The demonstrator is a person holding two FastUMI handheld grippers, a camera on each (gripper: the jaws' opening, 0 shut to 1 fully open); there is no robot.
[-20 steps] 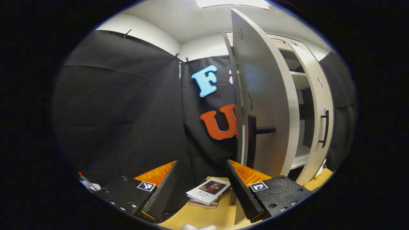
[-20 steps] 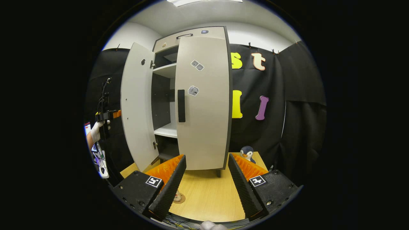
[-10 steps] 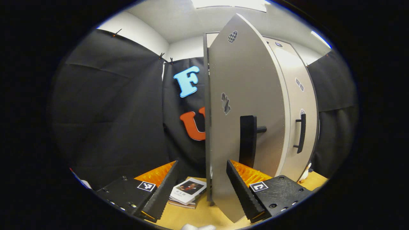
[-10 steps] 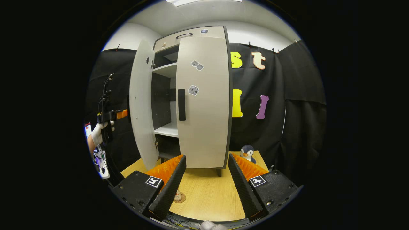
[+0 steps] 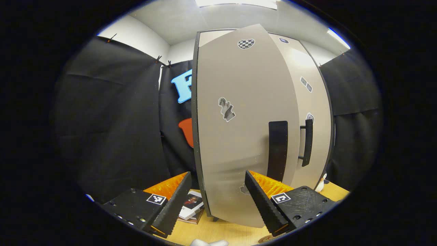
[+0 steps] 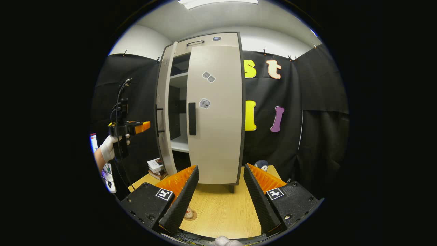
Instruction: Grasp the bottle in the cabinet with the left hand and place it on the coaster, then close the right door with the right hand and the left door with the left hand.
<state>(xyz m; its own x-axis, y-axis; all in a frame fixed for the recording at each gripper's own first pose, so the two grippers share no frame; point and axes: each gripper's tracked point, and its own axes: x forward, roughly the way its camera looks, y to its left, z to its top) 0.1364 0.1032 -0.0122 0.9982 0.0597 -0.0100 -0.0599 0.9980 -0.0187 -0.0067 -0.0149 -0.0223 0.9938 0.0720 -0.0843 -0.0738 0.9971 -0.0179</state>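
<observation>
The tall beige cabinet's left door (image 5: 239, 130) stands almost shut right in front of my left gripper (image 5: 216, 201), which is open and holds nothing. Its black handle (image 5: 277, 150) is just above my right finger (image 5: 263, 201). In the right gripper view the left door (image 6: 166, 112) appears edge-on and a little ajar, with a shelf (image 6: 179, 145) showing in the gap. The right door (image 6: 215, 116) lies flush with the cabinet. A gloved hand holds the left gripper (image 6: 146, 125) left of the door. My right gripper (image 6: 218, 201) hangs open over the table. The round coaster (image 6: 189, 214) peeks out beside its left finger.
A stack of books (image 6: 155, 166) lies on the wooden table (image 6: 218, 208) left of the cabinet, also seen as books (image 5: 191, 206) between my left fingers. A penguin toy (image 6: 262, 164) sits right of the cabinet. Black cloth walls close in on all sides.
The left door has swung from wide open to nearly shut, and the left gripper followed it to the right. The right door and right gripper have hardly moved.
</observation>
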